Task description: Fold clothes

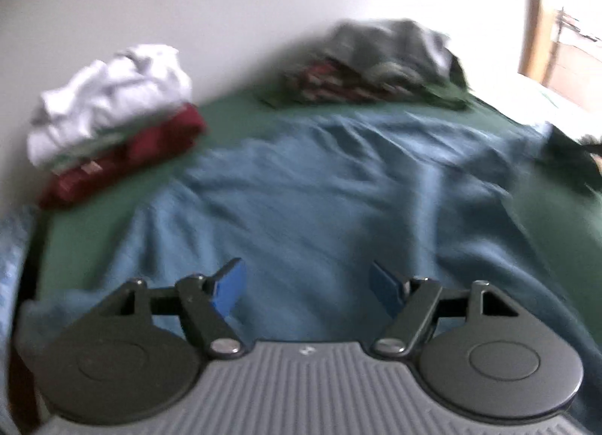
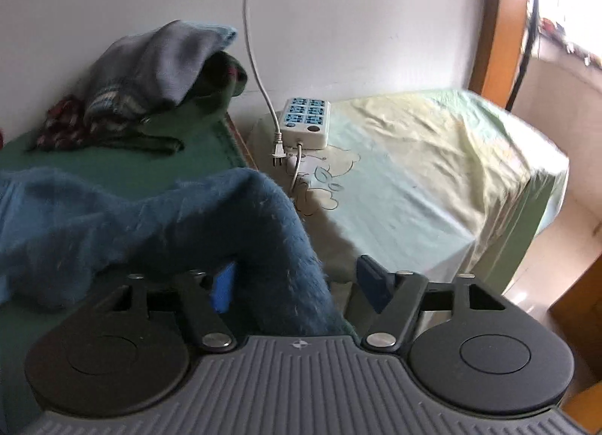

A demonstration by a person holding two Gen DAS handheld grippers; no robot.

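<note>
Left gripper (image 1: 308, 290) nearest the lens, blue-padded fingers (image 1: 230, 290) spread apart, nothing between them; it hovers over a blue fleece garment (image 1: 320, 186) spread wrinkled across the green bed cover (image 1: 240, 115). Frame blurred. Far left by the wall: folded stack (image 1: 113, 119), white piece on top, dark red one at the bottom, something greenish between. Far centre-right: unfolded heap (image 1: 380, 62) of grey and patterned clothes. Dark item at the right edge, too blurred to name.

Right wrist view: right gripper (image 2: 297, 290), fingers wide apart, a raised fold of the blue fleece garment standing between them and touching the left pad; no clamp on it, the right pad is clear of the cloth. Rest of the garment trails off left over the green cover. Behind it the same heap, with a grey-blue top draped over dark pieces. Right of the bed, a pale green sheeted surface (image 2: 432, 171) carrying a white power strip (image 2: 304, 119) and its cable (image 2: 252, 40).

Progress, judged: one stack folded, blue piece laid out but not folded, heap untouched, so most work remains.
</note>
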